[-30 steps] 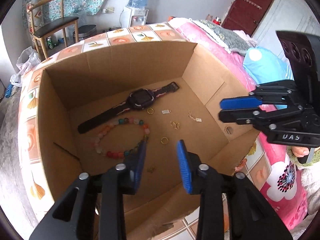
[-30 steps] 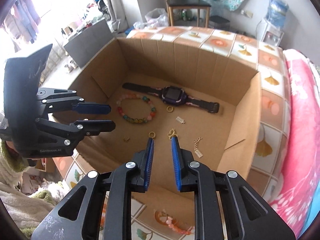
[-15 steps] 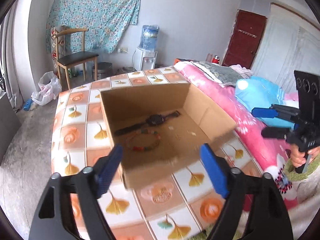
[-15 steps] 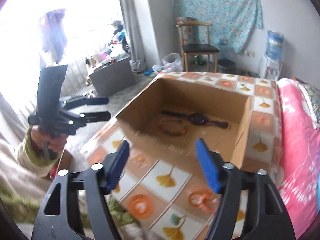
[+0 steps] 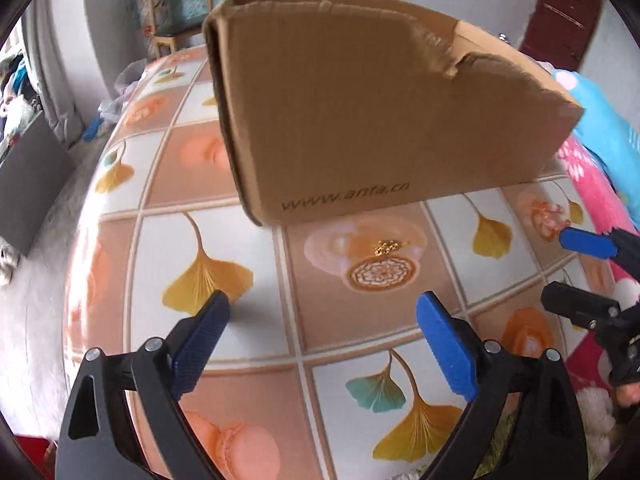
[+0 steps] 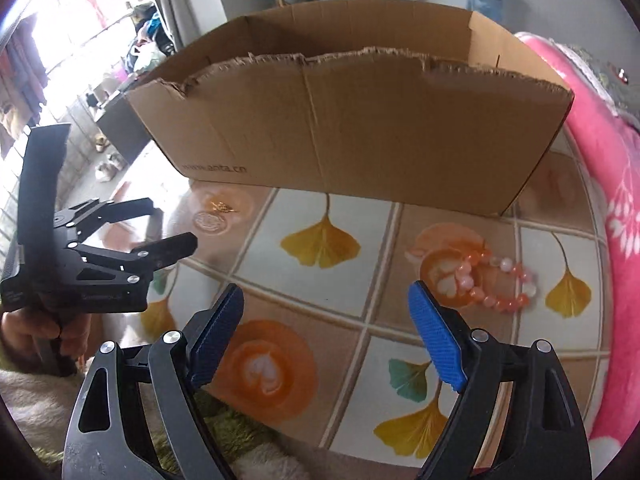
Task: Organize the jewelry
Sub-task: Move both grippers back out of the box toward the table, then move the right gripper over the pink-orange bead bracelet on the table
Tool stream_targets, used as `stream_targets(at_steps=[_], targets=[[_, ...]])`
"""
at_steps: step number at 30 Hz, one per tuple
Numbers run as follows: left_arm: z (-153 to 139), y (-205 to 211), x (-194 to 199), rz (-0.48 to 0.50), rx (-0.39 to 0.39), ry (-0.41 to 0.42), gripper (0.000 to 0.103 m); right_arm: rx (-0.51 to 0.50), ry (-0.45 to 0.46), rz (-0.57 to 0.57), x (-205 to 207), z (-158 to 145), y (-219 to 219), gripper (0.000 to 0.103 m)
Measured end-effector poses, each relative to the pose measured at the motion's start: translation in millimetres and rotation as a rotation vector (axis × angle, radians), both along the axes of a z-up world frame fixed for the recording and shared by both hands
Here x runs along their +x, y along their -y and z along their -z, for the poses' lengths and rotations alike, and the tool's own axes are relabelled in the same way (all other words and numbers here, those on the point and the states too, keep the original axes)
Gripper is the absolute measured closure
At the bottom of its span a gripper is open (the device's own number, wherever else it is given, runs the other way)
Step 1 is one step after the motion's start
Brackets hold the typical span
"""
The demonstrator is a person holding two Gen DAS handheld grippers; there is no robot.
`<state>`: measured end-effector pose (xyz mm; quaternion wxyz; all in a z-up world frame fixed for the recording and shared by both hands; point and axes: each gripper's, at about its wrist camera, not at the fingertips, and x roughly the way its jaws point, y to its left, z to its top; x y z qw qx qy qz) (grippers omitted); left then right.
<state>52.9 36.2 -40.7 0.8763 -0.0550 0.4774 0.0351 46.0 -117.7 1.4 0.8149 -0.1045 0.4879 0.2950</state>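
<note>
cardboard box [image 5: 372, 112], gold trinket [image 5: 389, 246], opening left claw [image 5: 320, 344]

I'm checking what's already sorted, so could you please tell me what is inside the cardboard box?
Only bare inner walls of the cardboard box show above its torn front edge; that wall covers the floor, so any contents cannot be seen.

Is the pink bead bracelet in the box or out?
Out. The pink bead bracelet lies on the tablecloth in front of the cardboard box.
</note>
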Motion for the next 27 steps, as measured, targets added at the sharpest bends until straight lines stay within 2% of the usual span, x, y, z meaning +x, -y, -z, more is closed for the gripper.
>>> stream_targets(at_steps=[5, 11, 18, 27], targets=[[5.1, 6.1, -0.2, -0.042, 0.069, -0.024, 0.006, -0.078, 0.042, 0.020, 1.6, 13.9, -5.8, 0.023], [6.5, 10.0, -2.2, -0.061, 0.073, -0.037, 0.005, -0.115, 0.037, 0.040, 4.4, 33.5, -16.4, 0.021], [3.7, 12.0, -2.2, -0.067, 0.076, -0.039, 0.004, -0.132, 0.019, 0.058, 7.2, 44.9, -25.0, 0.008], [3.3, 10.4, -2.2, -0.063, 0.077, -0.037, 0.004, -0.139, 0.003, 0.069, 19.7, 51.4, -26.1, 0.008]])
